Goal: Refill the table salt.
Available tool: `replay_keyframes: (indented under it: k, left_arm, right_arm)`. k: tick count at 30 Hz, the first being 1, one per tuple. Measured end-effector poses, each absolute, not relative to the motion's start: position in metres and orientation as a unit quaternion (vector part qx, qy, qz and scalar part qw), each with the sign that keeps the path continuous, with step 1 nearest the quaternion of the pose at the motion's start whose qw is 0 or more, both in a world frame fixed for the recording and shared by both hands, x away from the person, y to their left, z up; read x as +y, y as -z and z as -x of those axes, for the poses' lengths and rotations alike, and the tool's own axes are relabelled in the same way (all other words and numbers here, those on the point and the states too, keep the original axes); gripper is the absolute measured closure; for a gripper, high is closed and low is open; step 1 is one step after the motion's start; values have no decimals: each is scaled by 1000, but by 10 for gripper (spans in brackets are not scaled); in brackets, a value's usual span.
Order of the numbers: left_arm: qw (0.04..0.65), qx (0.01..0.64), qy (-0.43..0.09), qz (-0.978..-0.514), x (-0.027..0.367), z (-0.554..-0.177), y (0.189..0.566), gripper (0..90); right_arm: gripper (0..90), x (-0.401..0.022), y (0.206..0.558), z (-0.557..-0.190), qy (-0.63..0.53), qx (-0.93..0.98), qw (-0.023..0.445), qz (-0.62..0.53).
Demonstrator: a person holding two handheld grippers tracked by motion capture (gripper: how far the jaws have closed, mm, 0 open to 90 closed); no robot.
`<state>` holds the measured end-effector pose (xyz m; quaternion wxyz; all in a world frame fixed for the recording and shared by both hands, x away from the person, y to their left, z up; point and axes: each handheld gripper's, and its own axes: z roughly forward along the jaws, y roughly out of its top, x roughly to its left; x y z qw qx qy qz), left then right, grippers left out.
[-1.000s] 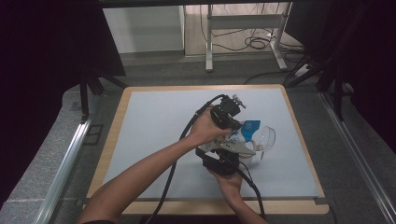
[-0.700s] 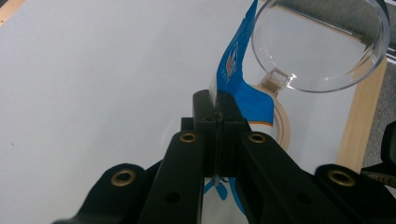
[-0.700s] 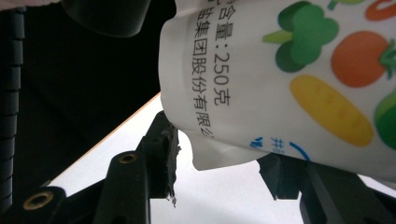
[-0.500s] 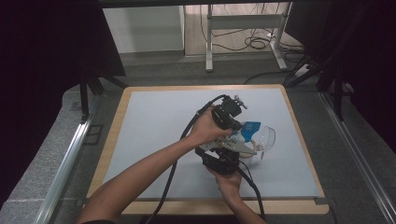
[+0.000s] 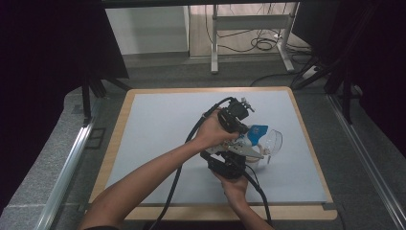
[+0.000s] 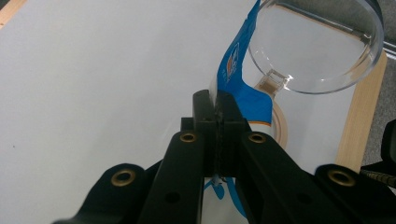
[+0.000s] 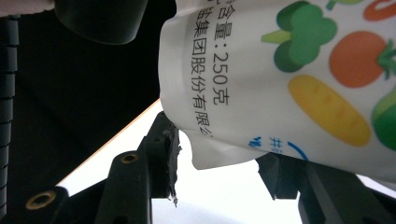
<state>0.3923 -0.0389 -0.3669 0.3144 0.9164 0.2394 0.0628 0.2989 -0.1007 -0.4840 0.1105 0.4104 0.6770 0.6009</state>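
The left tongs (image 6: 215, 103) are clamped shut on the blue top edge of a printed pouch (image 7: 289, 79), while the right tongs (image 7: 217, 154) grip its lower body, holding it above the worktop (image 5: 158, 129) over a clear glass bowl (image 6: 317, 44). The step in hand looks like opening or pouring; next, probably, a steady tilt toward the bowl.

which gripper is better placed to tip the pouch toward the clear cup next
Left, probably. The left gripper is shut on the pouch's blue top edge right beside the clear cup. The right gripper brackets the pouch's lower end.
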Motion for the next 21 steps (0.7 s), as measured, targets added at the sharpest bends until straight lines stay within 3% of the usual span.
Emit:
replay_keyframes:
  k: [21]
  left_arm:
    - [317, 236, -62, -916, -39, -390, 365, 898]
  right_arm:
    - [536, -100, 483, -297, -602, 675, 116, -411]
